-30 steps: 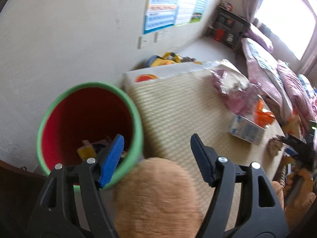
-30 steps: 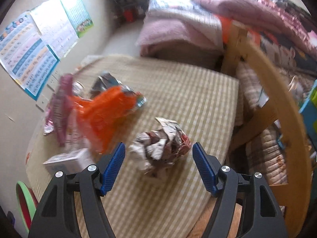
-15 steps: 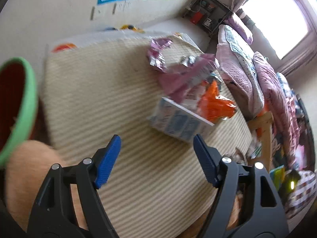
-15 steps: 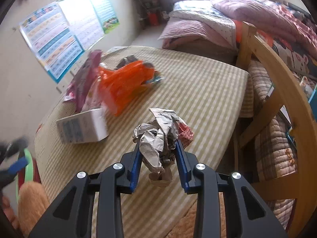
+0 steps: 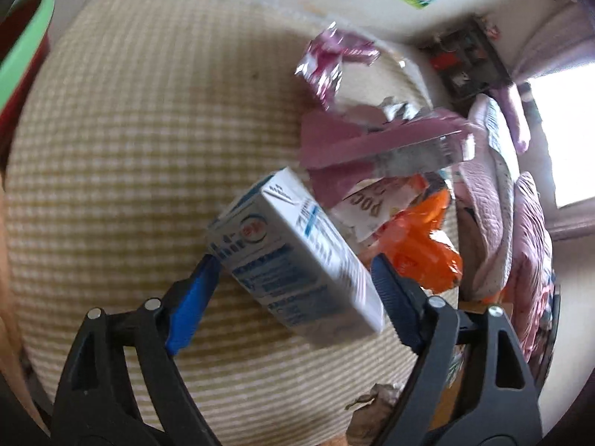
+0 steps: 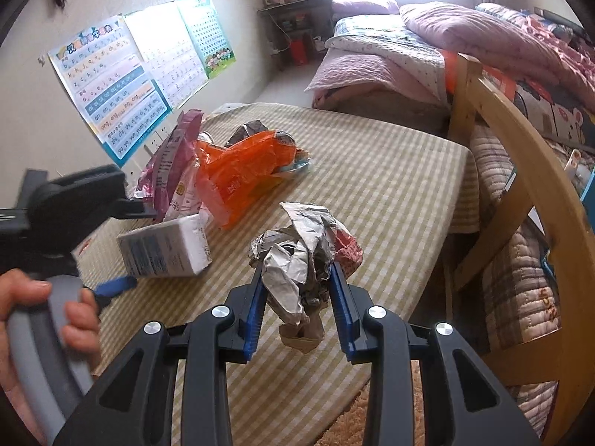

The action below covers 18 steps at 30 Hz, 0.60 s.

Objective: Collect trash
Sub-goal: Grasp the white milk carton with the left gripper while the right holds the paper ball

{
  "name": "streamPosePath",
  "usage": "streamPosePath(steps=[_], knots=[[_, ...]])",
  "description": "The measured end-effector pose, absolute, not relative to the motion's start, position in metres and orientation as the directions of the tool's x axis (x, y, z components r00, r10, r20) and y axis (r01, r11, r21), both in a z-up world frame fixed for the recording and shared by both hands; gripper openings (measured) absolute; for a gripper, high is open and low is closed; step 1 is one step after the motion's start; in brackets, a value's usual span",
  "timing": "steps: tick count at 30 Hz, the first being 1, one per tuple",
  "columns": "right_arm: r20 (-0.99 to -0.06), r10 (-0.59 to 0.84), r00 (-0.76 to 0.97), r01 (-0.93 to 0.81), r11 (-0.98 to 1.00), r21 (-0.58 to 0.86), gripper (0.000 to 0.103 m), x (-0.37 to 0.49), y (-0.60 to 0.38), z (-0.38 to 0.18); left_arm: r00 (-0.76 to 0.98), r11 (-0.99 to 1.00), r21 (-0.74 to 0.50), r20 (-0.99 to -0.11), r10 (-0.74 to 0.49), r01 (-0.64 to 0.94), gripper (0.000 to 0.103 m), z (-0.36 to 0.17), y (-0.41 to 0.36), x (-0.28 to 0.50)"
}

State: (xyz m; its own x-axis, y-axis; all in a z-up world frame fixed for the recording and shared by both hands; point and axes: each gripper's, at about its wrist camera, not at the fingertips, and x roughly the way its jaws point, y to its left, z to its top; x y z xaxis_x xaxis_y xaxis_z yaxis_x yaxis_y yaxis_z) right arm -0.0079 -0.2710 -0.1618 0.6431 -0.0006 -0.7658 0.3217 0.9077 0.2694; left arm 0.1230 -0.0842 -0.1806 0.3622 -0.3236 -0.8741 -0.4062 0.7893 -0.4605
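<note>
On the checked cloth of the desk (image 6: 390,171), a heap of trash is lying near the wall side: a white and blue carton (image 5: 297,256), an orange plastic bag (image 6: 241,174), and purple foil wrappers (image 5: 372,148) stacked against one another. Between the blue pads of the right gripper (image 6: 297,297), a crumpled paper ball (image 6: 301,256) is being squeezed, its jaws drawn in close and pressing both sides of the wad, which is sitting above the near edge of the desk. Through the left wrist camera, the left gripper (image 5: 293,297) is straddling the carton with its jaws spread wide; the carton is lying tilted between the pads, and the left pad is just beside its lower corner, though I cannot tell whether either pad is touching it. From the right wrist view, the person's left hand (image 6: 41,316) is gripping the grey handle of that tool, to the left of the carton. A red bin with a green rim (image 5: 22,48) is showing at the upper left edge of the left view, beside the desk. Behind the desk, pink quilts are lying on a bed (image 6: 390,55), and alphabet posters (image 6: 122,85) are hanging on the wall
</note>
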Motion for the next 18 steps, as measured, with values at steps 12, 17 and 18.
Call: streamPosePath(steps=[12, 17, 18], knots=[[-0.776, 0.017, 0.630, 0.322, 0.904, 0.281, 0.032, -0.005, -0.274, -0.170, 0.317, 0.836, -0.459, -0.875, -0.366, -0.301, 0.058, -0.178, -0.102, 0.117], [-0.780, 0.019, 0.626, 0.316, 0.908, 0.275, 0.032, -0.003, -0.272, -0.171, 0.311, 0.901, -0.414, -0.880, -0.360, -0.129, 0.044, -0.157, -0.096, 0.109], [-0.781, 0.020, 0.624, 0.314, 0.909, 0.274, 0.032, -0.003, -0.271, -0.172, 0.313, 0.916, -0.392, -0.883, -0.351, -0.080, 0.044, -0.153, -0.092, 0.103]])
